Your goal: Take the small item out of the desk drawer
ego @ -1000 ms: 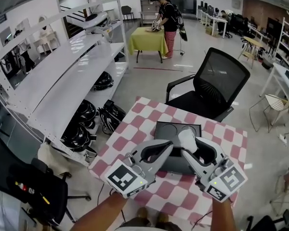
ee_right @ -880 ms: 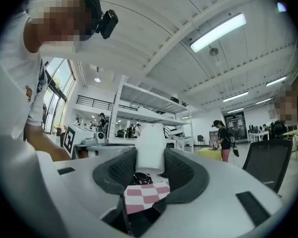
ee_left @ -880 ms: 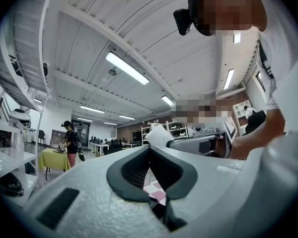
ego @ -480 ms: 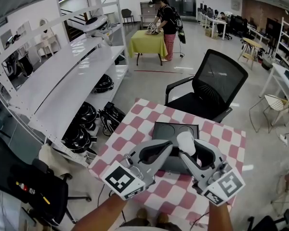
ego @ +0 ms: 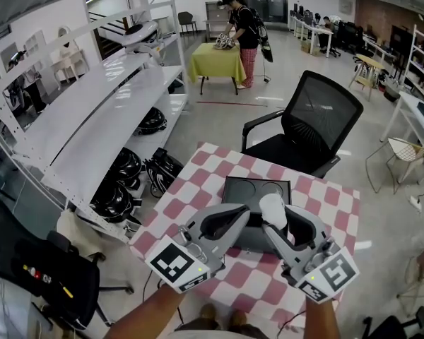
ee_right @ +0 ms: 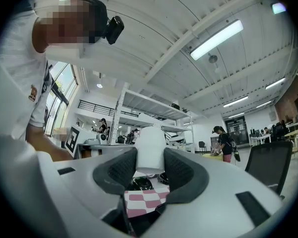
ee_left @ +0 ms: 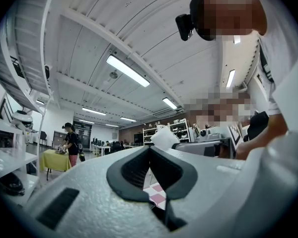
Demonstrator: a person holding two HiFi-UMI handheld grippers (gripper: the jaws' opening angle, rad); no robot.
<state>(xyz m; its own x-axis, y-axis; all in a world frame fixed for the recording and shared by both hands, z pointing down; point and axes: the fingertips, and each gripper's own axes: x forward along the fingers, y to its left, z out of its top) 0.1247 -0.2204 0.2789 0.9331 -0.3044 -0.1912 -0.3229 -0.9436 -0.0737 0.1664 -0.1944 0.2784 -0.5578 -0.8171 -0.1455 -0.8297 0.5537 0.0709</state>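
Note:
Both grippers are raised close in front of the head camera, above a dark grey drawer box (ego: 257,187) that stands on the pink-and-white checkered table (ego: 198,182). My right gripper (ego: 274,212) (ee_right: 150,158) is shut on a small white cylindrical item (ego: 272,205) (ee_right: 150,148), which stands up out of its black pads. My left gripper (ego: 240,215) (ee_left: 149,150) is just to the left of it, jaws closed together with nothing between them. In the left gripper view the white item (ee_left: 165,139) shows beyond the left jaws. The grippers hide the front of the drawer box.
A black mesh office chair (ego: 318,119) stands behind the table. Long white shelves (ego: 92,111) with dark helmets run along the left. A black chair with a bag (ego: 42,274) is at lower left. A person stands at a yellow-covered table (ego: 218,58) far back.
Both grippers have drifted slightly down and to the left in the head view. The right gripper still holds the white item; the left stays closed.

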